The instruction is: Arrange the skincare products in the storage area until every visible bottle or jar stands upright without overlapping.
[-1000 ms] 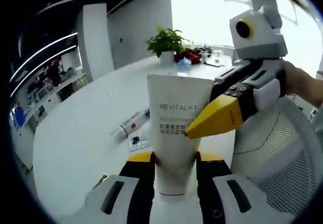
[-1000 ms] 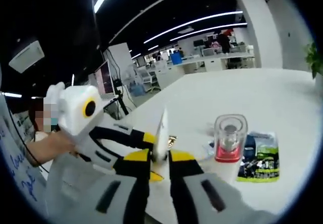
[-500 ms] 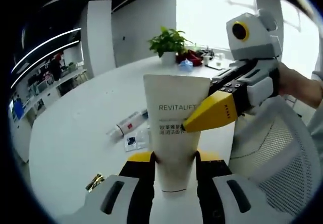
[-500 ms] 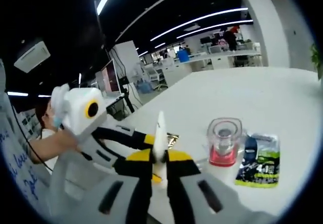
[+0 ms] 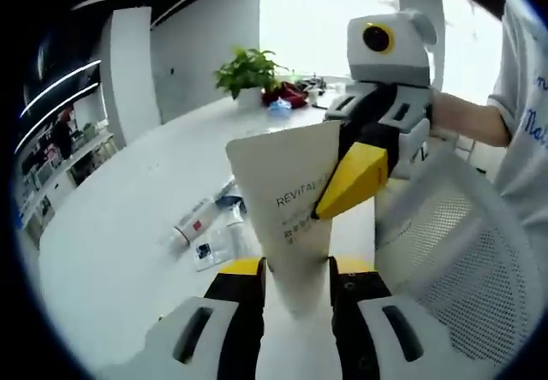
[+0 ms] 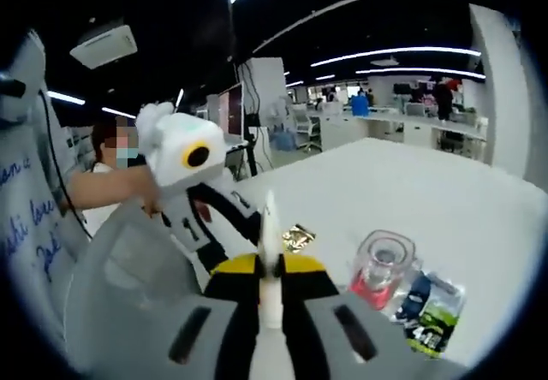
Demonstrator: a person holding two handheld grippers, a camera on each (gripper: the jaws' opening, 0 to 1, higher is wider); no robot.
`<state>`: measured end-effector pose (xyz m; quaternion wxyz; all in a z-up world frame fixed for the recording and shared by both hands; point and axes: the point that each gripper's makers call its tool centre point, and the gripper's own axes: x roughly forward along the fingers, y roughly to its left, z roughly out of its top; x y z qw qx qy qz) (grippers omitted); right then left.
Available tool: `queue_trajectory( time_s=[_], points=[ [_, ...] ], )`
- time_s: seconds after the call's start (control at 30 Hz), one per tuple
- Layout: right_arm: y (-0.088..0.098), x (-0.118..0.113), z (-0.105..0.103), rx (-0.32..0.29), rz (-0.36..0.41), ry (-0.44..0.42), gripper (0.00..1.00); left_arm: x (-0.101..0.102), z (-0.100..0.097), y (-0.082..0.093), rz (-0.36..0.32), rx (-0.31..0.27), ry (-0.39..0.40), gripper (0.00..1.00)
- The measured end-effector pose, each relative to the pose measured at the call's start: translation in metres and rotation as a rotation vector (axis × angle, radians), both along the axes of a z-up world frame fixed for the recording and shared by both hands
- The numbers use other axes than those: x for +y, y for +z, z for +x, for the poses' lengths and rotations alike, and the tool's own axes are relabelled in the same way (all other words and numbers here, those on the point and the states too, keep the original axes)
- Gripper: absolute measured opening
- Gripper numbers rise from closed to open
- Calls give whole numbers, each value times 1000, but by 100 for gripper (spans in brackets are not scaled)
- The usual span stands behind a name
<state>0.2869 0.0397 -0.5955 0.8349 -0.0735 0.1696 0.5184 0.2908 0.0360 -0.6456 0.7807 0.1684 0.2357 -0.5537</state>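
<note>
Both tongs grip the same white tube (image 5: pixel 287 213), held up in the air above the white table (image 5: pixel 120 226). In the left gripper view the left gripper (image 5: pixel 295 290) is clamped on the tube's narrow lower end, its yellow-tipped jaws pressing each side. The tube fans out wide toward the top and leans a little to one side, with the word REVITALIFT partly readable on its face. The right gripper (image 5: pixel 330 204) comes in from the right and its yellow tip pinches the tube's edge about halfway up. A person's hand (image 5: pixel 458 119) holds that gripper, and a white mesh chair back (image 5: pixel 454 260) stands just behind it.

On the table beyond the tube lies a smaller white tube (image 5: pixel 193 222) on its side, with a small flat packet (image 5: pixel 210 250) beside it. Farther back a potted plant (image 5: pixel 247 72) stands near the window.

In the right gripper view the right gripper (image 6: pixel 271 282) is shut on the tube (image 6: pixel 270 252), seen edge-on as a thin white blade rising between the jaws. The left gripper (image 6: pixel 231 226) reaches in from the left. On the table stand a clear jar (image 6: pixel 384 269) with a pink base, upright, a green and blue sachet (image 6: pixel 432 311) lying flat beside it, and a small gold wrapper (image 6: pixel 297 237) nearer the tube.
</note>
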Motion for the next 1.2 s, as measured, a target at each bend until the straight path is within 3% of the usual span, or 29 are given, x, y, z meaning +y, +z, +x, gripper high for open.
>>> queue_trajectory(
  time_s=[0.37, 0.6, 0.8, 1.2],
  points=[
    [-5, -2, -8, -52, -28, 183, 7, -12, -6, -13, 21, -20, -113, 21],
    [-6, -5, -10, -64, -29, 235, 8, -17, -8, -13, -13, -12, -107, 19],
    [-6, -2, -6, -67, -13, 220, 12, -16, -5, -14, -29, -9, -62, 17],
    [-6, -5, -1, -66, -23, 170, 18, -16, -4, -15, -72, -33, -60, 14]
  ],
)
